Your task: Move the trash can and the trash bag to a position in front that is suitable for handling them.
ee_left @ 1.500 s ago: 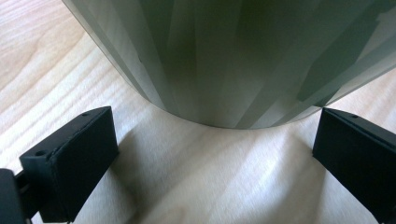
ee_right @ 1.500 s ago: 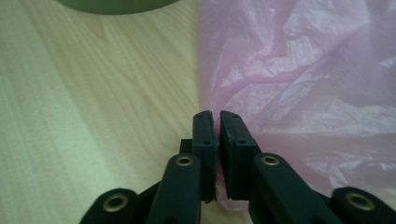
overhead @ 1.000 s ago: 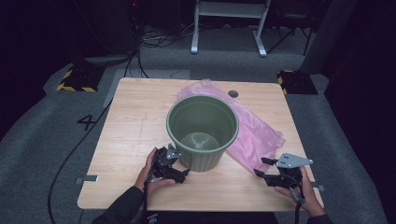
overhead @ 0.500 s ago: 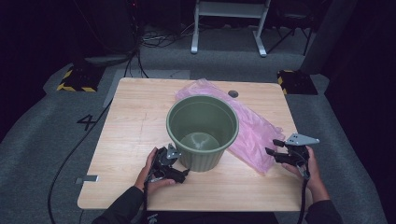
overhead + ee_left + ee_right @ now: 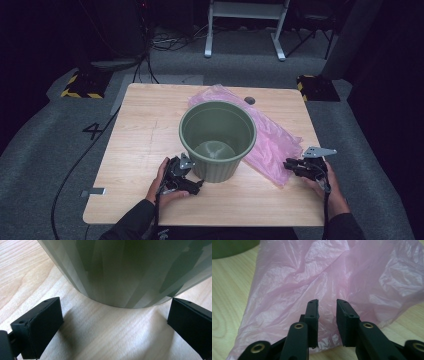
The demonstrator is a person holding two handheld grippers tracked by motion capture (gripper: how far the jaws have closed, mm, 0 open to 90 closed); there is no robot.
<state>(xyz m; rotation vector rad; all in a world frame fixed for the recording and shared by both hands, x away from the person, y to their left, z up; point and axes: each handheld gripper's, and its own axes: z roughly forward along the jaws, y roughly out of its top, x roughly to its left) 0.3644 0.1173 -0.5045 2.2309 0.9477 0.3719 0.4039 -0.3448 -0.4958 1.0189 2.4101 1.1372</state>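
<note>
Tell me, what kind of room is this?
Probably a lab or recording studio: a lone wooden table on grey carpet, cables across the floor, yellow-black taped floor blocks and dark surroundings.

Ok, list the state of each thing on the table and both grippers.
Green plastic bucket: upright, empty, resting partly on the bag.
Thin pink plastic bag: flat, crumpled, unopened.
Left gripper: open wide at the bucket's base.
Right gripper: jaws just closing over the bag's edge, small gap left.

Green bucket (image 5: 218,140) upright, empty, mid-table; crumpled pink bag (image 5: 272,142) flat beside, partly under it.
</note>
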